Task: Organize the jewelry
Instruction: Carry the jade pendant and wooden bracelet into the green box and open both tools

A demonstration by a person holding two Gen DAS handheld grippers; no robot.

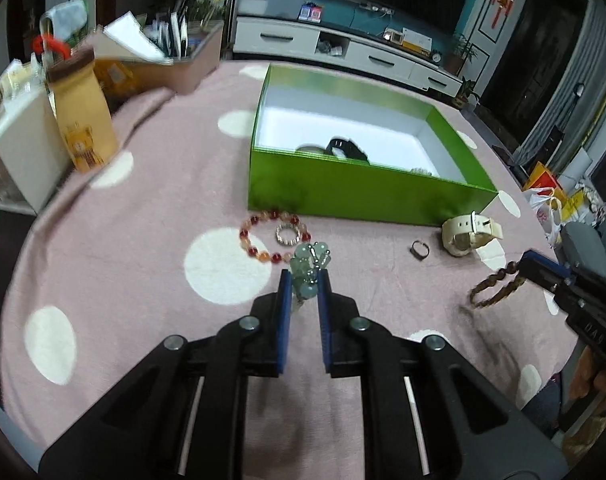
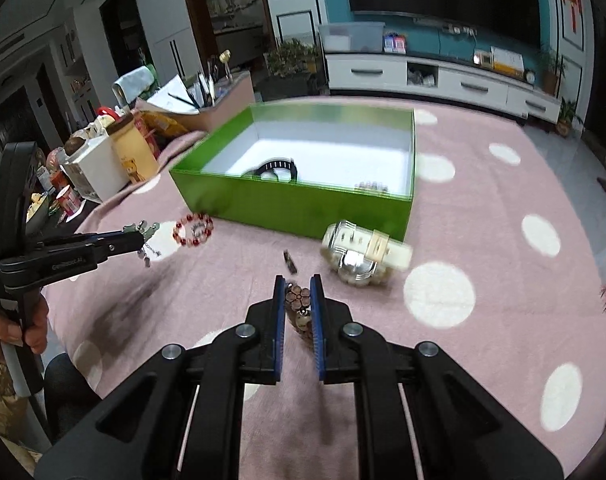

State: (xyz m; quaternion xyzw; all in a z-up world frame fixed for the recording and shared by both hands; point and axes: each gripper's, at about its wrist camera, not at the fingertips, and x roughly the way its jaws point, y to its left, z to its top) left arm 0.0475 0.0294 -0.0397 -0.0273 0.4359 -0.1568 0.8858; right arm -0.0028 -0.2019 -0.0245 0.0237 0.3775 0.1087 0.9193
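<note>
On the pink dotted cloth (image 1: 123,264), a red-and-peach bead bracelet (image 1: 273,236) rings a small sparkly ring (image 1: 287,234). The left gripper (image 1: 304,280) is clenched on a pale green bead bracelet (image 1: 309,266), lifted off the cloth. Behind stands the green box (image 1: 363,196), holding a black watch (image 1: 345,148). A dark ring (image 1: 420,250), blurred, lies near a cream watch (image 1: 471,234). The right gripper (image 2: 297,292) grasps a brown bead bracelet (image 2: 299,306).

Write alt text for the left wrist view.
The left hand-held gripper grips a pale green bead bracelet above a pink polka-dot tablecloth. Ahead, a red bead bracelet, cream watch and small ring lie before an open green box.
</note>
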